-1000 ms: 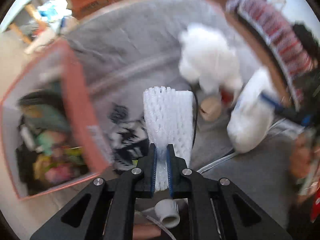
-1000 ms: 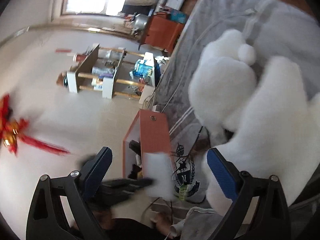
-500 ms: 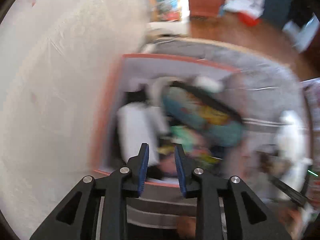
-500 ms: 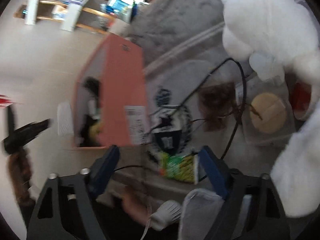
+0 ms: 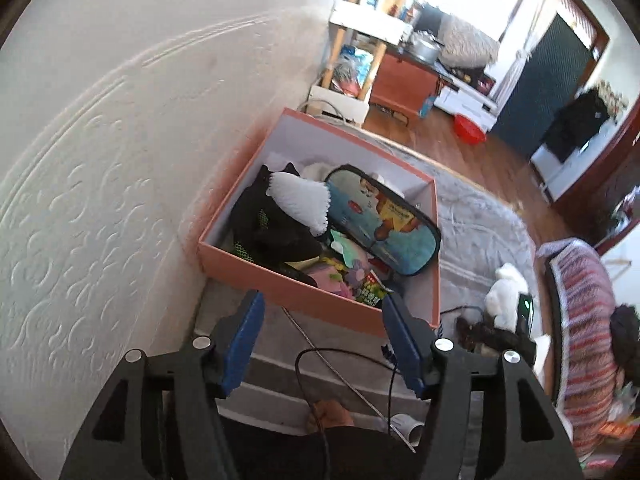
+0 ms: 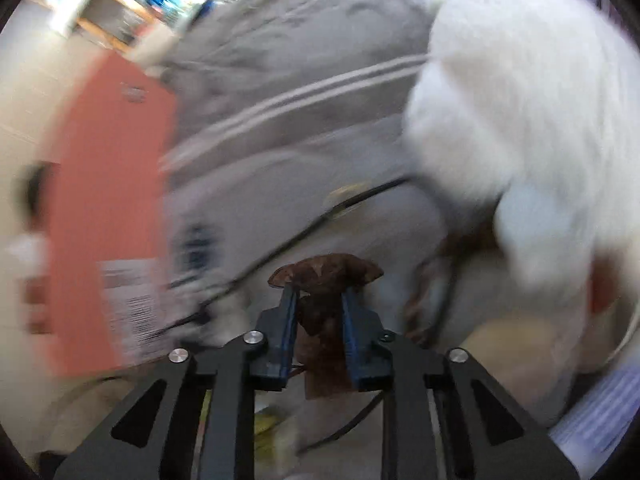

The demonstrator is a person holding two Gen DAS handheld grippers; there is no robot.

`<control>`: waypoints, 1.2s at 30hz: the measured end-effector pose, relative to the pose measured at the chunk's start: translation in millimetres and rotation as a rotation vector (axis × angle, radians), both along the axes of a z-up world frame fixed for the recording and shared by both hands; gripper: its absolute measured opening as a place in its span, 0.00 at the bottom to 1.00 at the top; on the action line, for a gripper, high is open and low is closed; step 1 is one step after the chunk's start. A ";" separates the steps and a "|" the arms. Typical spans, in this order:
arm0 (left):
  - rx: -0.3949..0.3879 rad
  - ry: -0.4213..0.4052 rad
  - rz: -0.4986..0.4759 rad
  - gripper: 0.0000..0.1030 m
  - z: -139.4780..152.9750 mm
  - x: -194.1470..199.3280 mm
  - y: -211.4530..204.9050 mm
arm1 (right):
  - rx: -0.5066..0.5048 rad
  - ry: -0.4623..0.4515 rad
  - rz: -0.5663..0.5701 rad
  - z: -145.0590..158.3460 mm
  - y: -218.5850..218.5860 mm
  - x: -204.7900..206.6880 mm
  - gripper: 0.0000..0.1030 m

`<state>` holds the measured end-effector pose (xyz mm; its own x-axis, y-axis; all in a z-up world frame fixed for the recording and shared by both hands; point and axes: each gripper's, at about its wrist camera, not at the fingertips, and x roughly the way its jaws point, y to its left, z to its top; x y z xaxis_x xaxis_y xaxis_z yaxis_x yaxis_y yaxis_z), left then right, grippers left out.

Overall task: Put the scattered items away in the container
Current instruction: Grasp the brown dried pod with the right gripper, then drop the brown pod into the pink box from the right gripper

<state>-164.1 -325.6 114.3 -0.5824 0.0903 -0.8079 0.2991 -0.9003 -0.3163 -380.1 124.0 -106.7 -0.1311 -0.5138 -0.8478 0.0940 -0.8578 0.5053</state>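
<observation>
An orange box with white inside walls sits on the grey blanket against the wall. It holds a white foam net sleeve, a black item, a blue pictured pouch and small packets. My left gripper is open and empty, just in front of the box's near wall. My right gripper is shut on a brown crumpled item, held above the blanket. The orange box shows blurred to its left.
A large white plush toy lies right of my right gripper, and it shows small in the left wrist view. A black cable crosses the grey blanket. An embossed wall stands left of the box. A striped cushion lies right.
My left gripper swung to the box, let go of the white foam net sleeve into it and opened wide. My right gripper closed on the brown item.
</observation>
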 end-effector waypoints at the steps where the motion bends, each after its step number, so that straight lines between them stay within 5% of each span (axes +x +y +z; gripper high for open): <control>1: 0.010 0.002 0.006 0.58 -1.9 0.6 -2.4 | -0.048 -0.003 0.023 8.8 -0.2 10.7 0.18; 5: 0.048 0.015 0.007 0.58 -6.5 5.2 -3.4 | -0.086 -0.006 0.206 33.6 -24.0 63.2 0.18; 8: 0.064 0.026 0.002 0.58 -6.3 10.5 -4.1 | -0.002 0.023 0.332 30.9 -44.6 87.0 0.24; 9: 0.066 0.030 0.003 0.58 -6.4 11.9 -4.7 | 0.070 0.050 0.371 27.7 -53.6 91.8 0.38; 10: 0.067 0.031 0.005 0.58 -7.7 13.2 -5.5 | 0.131 0.061 0.405 22.9 -58.8 94.3 0.72; 12: 0.072 0.025 0.009 0.58 -10.2 15.4 -8.1 | 0.195 0.089 0.441 14.1 -67.9 100.6 0.93; 15: 0.085 0.002 0.019 0.58 -16.7 17.3 -14.1 | 0.270 0.099 0.538 -8.3 -86.9 104.7 0.92; 17: 0.094 -0.005 0.025 0.58 -19.9 18.0 -17.3 | 0.382 0.092 0.604 -27.2 -96.7 112.0 0.83; 18: 0.097 -0.005 0.027 0.58 -20.5 19.1 -18.7 | 0.425 0.122 0.617 -28.9 -97.6 116.2 0.75; 19: 0.099 -0.004 0.028 0.58 -21.1 19.8 -20.1 | 0.410 0.135 0.606 -24.4 -94.1 117.9 0.51; 20: 0.099 -0.003 0.029 0.58 -21.5 20.4 -21.0 | 0.357 0.127 0.584 -17.3 -87.8 117.4 0.38; 22: 0.100 -0.006 0.028 0.58 -23.1 20.5 -22.0 | 0.251 0.105 0.534 -1.7 -72.3 114.9 0.24; 31: 0.120 0.004 0.020 0.58 -24.5 27.6 -23.8 | 0.043 0.173 0.460 101.5 -30.3 123.0 0.18; 36: 0.117 -0.003 0.038 0.58 -25.0 31.7 -29.9 | -0.048 0.280 0.450 175.0 -69.0 113.4 0.18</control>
